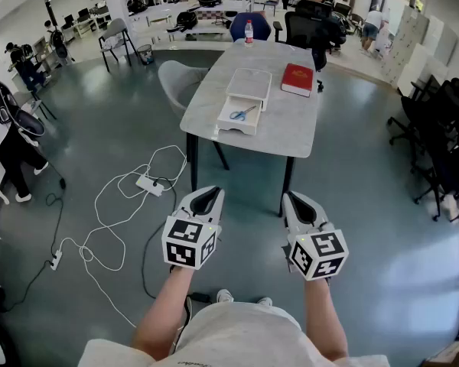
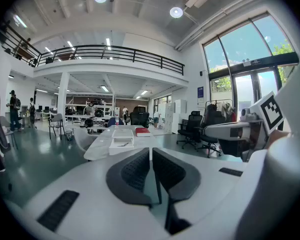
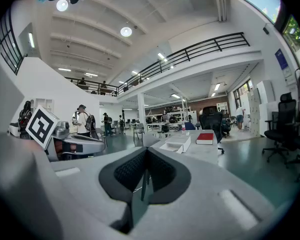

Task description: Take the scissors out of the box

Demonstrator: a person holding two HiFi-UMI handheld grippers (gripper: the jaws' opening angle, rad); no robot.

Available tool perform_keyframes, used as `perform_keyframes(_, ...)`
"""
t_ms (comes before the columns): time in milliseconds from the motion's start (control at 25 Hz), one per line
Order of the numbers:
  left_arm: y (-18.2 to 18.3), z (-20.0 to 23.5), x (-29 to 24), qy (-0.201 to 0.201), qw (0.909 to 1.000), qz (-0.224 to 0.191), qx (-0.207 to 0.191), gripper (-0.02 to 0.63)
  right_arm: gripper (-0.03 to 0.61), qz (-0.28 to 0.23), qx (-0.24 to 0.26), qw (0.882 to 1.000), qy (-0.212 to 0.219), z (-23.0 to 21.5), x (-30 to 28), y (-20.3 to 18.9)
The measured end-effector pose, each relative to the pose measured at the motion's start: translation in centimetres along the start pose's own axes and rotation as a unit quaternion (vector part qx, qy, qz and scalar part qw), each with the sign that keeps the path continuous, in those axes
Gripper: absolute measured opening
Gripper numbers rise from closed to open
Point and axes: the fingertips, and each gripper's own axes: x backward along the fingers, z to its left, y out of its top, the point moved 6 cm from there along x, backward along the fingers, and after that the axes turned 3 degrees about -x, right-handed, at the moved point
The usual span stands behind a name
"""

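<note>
Approach step, nothing grasped yet: left gripper and right gripper both have jaws pressed together, empty. Scissors lie in the open box on the table, well ahead of both grippers. Next move likely needs closing in and spreading one gripper's jaws.

**Head view.** The scissors in the open drawer of the box are rendered too small for the blades to be told apart; only blue handles are resolved. The print on the red book and on the bottle is not legible. The legs of the table are partly concealed by its top.

**Left gripper view.** The scissors are reduced to a faint dark mark.

**Right gripper view.** The interior of the box is hidden by its own wall.
</note>
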Motion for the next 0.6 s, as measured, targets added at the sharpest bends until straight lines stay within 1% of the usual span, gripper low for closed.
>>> perform_keyframes(280, 0.1, 1.9, -0.5, 0.001, 0.9999, -0.009, -0.012, 0.023, 0.005, 0.002, -0.004, 1.000, -0.004, 0.9, -1.8, -0.1)
perform_keyframes(400, 0.2, 2.5, -1.0, -0.012, 0.9997, -0.016, -0.013, 0.025, 0.005, 0.003, -0.003, 1.000, -0.011, 1.2, -2.4, 0.0)
perform_keyframes(600, 0.4, 3.8, -1.8, -0.037, 0.9991, -0.016, -0.017, 0.025, 0.005, 0.004, -0.002, 1.000, -0.024, 1.9, -3.5, 0.2)
